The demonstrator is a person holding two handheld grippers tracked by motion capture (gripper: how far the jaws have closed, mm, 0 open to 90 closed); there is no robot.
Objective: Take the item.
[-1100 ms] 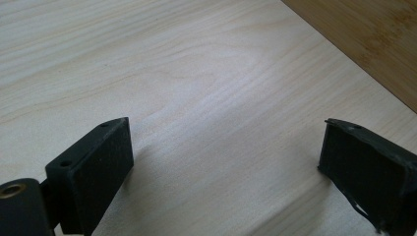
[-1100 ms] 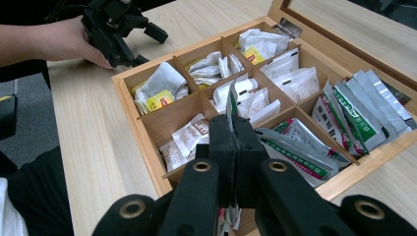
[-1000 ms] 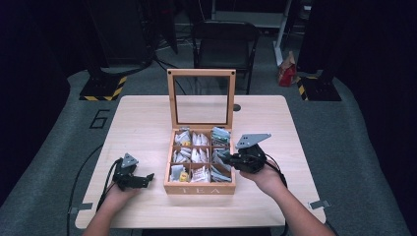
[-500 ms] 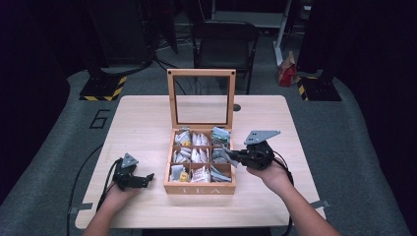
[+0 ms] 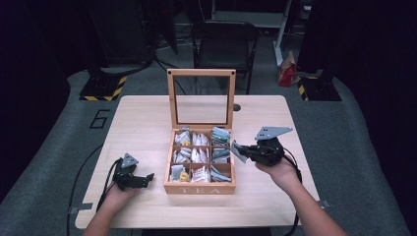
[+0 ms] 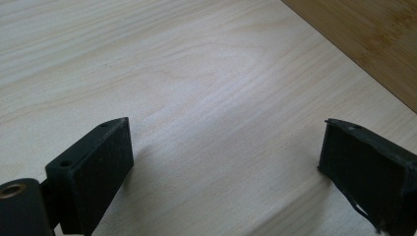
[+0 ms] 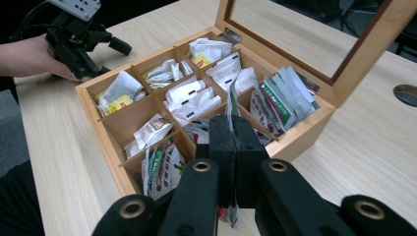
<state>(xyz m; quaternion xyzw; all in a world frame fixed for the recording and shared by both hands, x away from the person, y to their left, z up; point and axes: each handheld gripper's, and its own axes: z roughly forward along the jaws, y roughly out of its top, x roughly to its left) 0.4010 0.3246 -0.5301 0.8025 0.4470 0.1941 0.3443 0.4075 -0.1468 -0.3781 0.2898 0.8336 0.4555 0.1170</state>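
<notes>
A wooden tea box stands open at the table's middle, its glass lid upright. Its compartments hold several tea packets. My right gripper is just right of the box, shut on a grey-white tea packet held off the table. In the right gripper view that packet stands edge-on between the closed jaws of my right gripper, above the box's near corner. My left gripper rests on the table left of the box, open, with bare wood between the jaws of my left gripper.
A dark chair stands beyond the table's far edge. A small round hole sits in the tabletop behind the lid. Bare tabletop lies in front of and to either side of the box.
My right gripper has drawn rightward, out from over the box, carrying the tea packet with it. The left gripper has stayed where it was.
</notes>
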